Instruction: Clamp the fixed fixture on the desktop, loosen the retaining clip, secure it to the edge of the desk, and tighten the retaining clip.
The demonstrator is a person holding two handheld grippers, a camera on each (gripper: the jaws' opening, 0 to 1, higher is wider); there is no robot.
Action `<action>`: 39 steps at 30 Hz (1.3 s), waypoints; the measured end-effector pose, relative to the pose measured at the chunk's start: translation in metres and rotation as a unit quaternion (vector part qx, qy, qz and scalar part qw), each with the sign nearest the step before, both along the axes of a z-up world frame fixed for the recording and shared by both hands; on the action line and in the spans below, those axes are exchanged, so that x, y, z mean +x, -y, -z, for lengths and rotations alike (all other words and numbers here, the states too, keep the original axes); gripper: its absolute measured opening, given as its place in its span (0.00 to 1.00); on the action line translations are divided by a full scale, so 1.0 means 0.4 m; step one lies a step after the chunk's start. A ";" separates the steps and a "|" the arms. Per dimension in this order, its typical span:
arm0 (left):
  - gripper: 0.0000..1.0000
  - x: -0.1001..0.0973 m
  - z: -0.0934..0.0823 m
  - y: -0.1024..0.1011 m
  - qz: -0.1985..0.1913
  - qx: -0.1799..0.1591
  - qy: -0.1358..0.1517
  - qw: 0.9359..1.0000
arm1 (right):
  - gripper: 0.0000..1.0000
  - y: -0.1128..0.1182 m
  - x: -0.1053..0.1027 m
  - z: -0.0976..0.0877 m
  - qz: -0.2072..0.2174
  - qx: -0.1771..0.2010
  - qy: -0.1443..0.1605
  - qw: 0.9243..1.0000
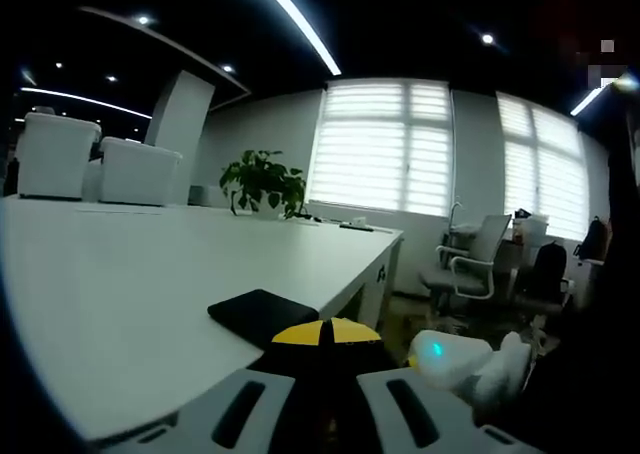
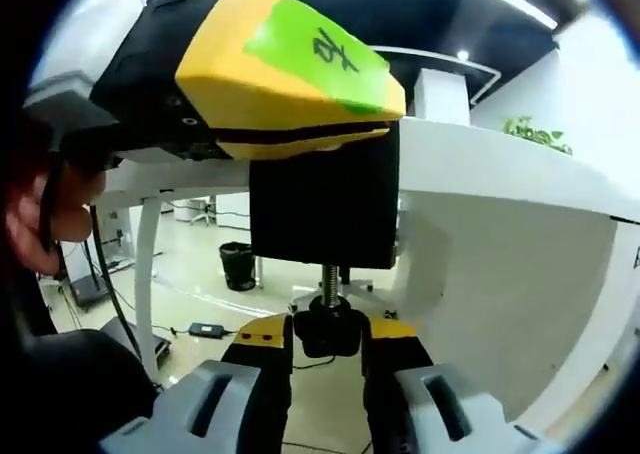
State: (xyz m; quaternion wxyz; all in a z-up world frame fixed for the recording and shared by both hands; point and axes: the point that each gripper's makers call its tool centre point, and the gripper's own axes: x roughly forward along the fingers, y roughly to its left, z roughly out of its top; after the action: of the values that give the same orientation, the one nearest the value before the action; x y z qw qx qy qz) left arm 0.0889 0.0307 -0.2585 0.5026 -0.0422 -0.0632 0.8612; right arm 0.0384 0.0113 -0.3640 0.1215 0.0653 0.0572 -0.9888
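Note:
The black clamp fixture (image 2: 320, 209) hangs at the edge of the white desk (image 2: 480, 164). Its flat top plate (image 1: 262, 314) lies on the desktop (image 1: 120, 284). My left gripper (image 1: 325, 332) is shut on the fixture's top, its yellow tips meeting. It comes into the right gripper view as a yellow and black body with a green sticker (image 2: 300, 69). Below the fixture a threaded screw (image 2: 328, 279) ends in a black knob (image 2: 328, 329). My right gripper (image 2: 328, 339) is shut on that knob from below. The right gripper's white body (image 1: 450, 359) lies off the desk edge.
A potted plant (image 1: 263, 182) and small items stand at the desk's far end. Office chairs (image 1: 470, 264) sit by bright blinds. Under the desk are a black bin (image 2: 238, 264), a desk leg (image 2: 148, 274) and a power adapter (image 2: 207, 329) with cables. A person's hand (image 2: 50, 219) is at the left.

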 end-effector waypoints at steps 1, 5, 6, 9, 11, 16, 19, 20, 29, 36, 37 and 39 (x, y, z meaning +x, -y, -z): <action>0.01 0.000 0.000 0.000 0.000 -0.001 0.000 1.000 | 0.24 0.001 -0.009 0.001 -0.002 0.009 -0.002 1.000; 0.01 0.000 0.000 0.000 -0.002 -0.002 -0.001 1.000 | 0.24 0.009 0.005 -0.002 -0.025 0.029 0.000 0.999; 0.01 -0.001 0.000 0.000 -0.002 -0.001 0.000 1.000 | 0.24 0.008 0.006 -0.003 -0.029 0.027 0.001 0.999; 0.01 -0.001 0.001 -0.001 -0.004 -0.004 -0.001 1.000 | 0.23 0.011 0.024 -0.010 -0.069 0.031 0.008 0.997; 0.01 -0.001 0.002 -0.001 -0.004 -0.006 -0.003 1.000 | 0.23 0.016 0.030 -0.011 -0.098 0.029 0.013 0.995; 0.01 -0.002 0.002 -0.001 -0.006 -0.009 -0.005 1.000 | 0.23 0.025 0.041 -0.011 -0.179 0.016 0.026 0.983; 0.01 -0.002 0.002 -0.002 -0.006 -0.013 -0.005 1.000 | 0.23 0.028 0.044 -0.010 -0.225 0.005 0.031 0.974; 0.01 -0.003 0.003 -0.002 -0.006 -0.013 -0.004 1.000 | 0.23 0.029 0.046 -0.011 -0.236 0.002 0.032 0.971; 0.01 -0.002 0.003 -0.002 -0.006 -0.012 -0.001 1.000 | 0.23 0.044 0.035 -0.007 -0.361 -0.005 0.042 0.932; 0.01 -0.002 0.003 -0.002 -0.005 -0.016 0.001 1.000 | 0.23 0.047 0.041 -0.005 -0.386 -0.028 0.049 0.921; 0.01 -0.002 0.003 -0.002 -0.005 -0.016 0.001 1.000 | 0.23 0.048 0.042 -0.005 -0.387 -0.031 0.048 0.920; 0.01 -0.002 0.003 -0.002 -0.005 -0.015 0.001 1.000 | 0.24 0.050 0.044 -0.003 -0.388 -0.035 0.041 0.920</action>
State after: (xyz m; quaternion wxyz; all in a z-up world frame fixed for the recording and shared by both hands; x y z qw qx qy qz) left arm 0.0882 0.0314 -0.2596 0.4978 -0.0501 -0.0508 0.8643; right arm 0.0561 -0.0086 -0.3627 0.5005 0.0744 0.0388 -0.8617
